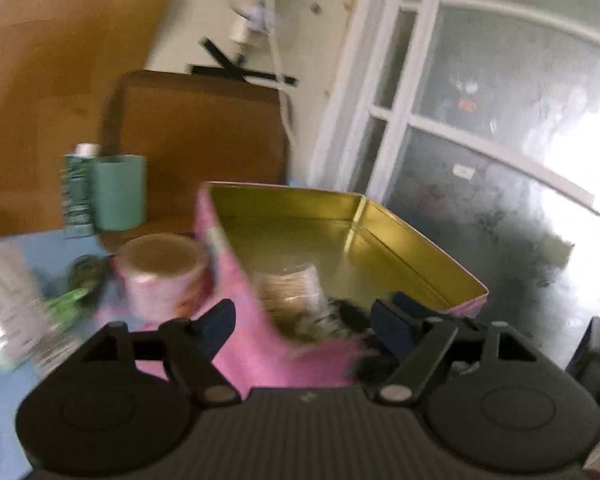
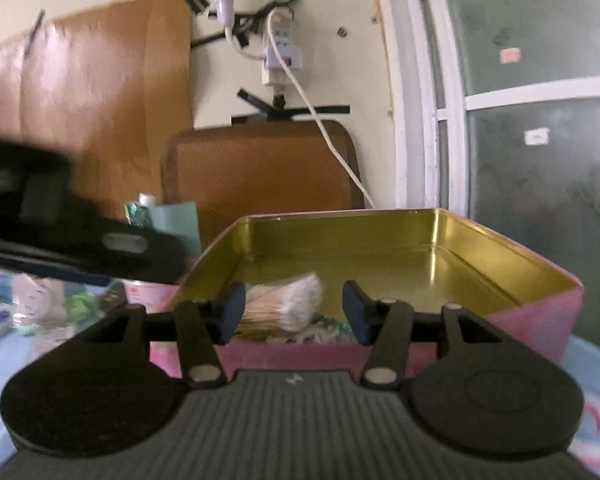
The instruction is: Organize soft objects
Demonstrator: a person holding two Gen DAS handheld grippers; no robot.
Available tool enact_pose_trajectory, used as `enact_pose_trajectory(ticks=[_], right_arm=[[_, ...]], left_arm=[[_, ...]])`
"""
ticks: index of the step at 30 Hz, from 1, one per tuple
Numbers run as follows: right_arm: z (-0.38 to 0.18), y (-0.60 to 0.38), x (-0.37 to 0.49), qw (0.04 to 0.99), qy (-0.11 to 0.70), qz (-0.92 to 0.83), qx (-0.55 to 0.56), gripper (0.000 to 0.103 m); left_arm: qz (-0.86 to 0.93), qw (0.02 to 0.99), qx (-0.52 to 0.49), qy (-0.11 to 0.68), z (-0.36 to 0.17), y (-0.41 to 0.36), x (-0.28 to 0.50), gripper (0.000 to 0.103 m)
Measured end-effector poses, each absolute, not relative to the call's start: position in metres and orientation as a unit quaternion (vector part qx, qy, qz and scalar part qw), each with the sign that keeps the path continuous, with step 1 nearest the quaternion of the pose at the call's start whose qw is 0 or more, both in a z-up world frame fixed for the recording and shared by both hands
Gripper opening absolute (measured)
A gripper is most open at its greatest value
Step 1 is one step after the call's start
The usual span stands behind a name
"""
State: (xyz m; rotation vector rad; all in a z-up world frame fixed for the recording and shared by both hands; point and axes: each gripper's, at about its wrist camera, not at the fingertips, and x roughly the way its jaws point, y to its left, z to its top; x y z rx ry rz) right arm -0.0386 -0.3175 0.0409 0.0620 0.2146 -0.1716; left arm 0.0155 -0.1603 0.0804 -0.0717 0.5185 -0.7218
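**A:** Tongs first, nearest the lens: the right gripper stands wide, holding nothing, poised just short of the pink rectangular tin with gold lining.

**B:** And the left gripper?

**A:** Also spread and empty, straddling the tin's near corner. Both look placed there for working over the box, I'd judge.

**B:** Where's the soft thing?

**A:** A clear-wrapped bundle of wooden cotton swabs lies inside the tin near its front wall, beside some blurred greenish scraps I can't identify. Its long axis runs roughly left-right, white tips pointing right.

**B:** Beyond?

**A:** A pink-patterned tape roll just left of the tin, then a teal cylindrical cup.
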Motion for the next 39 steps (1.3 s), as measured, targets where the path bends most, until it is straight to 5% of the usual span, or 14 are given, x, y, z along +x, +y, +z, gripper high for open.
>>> enact_pose_trajectory(ticks=[7,14,15,17,19,22,23,24,26,34,39], right_arm=[[0.041,-0.264,-0.062,0.996,0.091,0.011,-0.003,0.056],[0.044,-0.202,0.014,0.972,0.183,0.144,0.005,0.056],[0.043,-0.192,0.025,0.969,0.192,0.153,0.004,0.06],[0.042,-0.172,0.052,0.965,0.205,0.163,-0.009,0.091],[0.037,-0.151,0.076,0.961,0.214,0.173,-0.029,0.099],[0.028,-0.125,0.104,0.949,0.238,0.19,-0.076,0.095],[0.025,-0.119,0.112,0.945,0.253,0.188,-0.089,0.075],[0.022,-0.117,0.118,0.941,0.271,0.182,-0.095,0.065],[0.024,-0.118,0.113,0.941,0.278,0.168,-0.095,0.062],[0.033,-0.157,-0.026,0.941,0.233,0.197,-0.148,0.064],[0.017,-0.182,-0.089,0.943,0.22,0.149,-0.2,0.09]], left_arm=[[-0.195,0.94,-0.063,0.274,0.041,-0.025,0.012,0.077],[-0.056,0.962,-0.042,0.266,0.016,0.049,0.019,0.077],[-0.056,0.957,-0.058,0.277,0.014,0.053,0.023,0.076],[-0.067,0.959,-0.079,0.262,0.015,0.059,0.023,0.078],[-0.072,0.961,-0.082,0.256,0.015,0.059,0.022,0.078],[-0.072,0.96,-0.1,0.25,0.015,0.066,0.02,0.078],[-0.071,0.96,-0.109,0.248,0.013,0.069,0.021,0.078],[-0.072,0.959,-0.115,0.248,0.012,0.071,0.02,0.078],[-0.076,0.958,-0.122,0.247,0.011,0.077,0.019,0.079],[-0.111,0.959,-0.128,0.228,0.013,0.078,0.012,0.089],[-0.162,0.944,-0.135,0.253,0.014,0.074,0.011,0.088]])
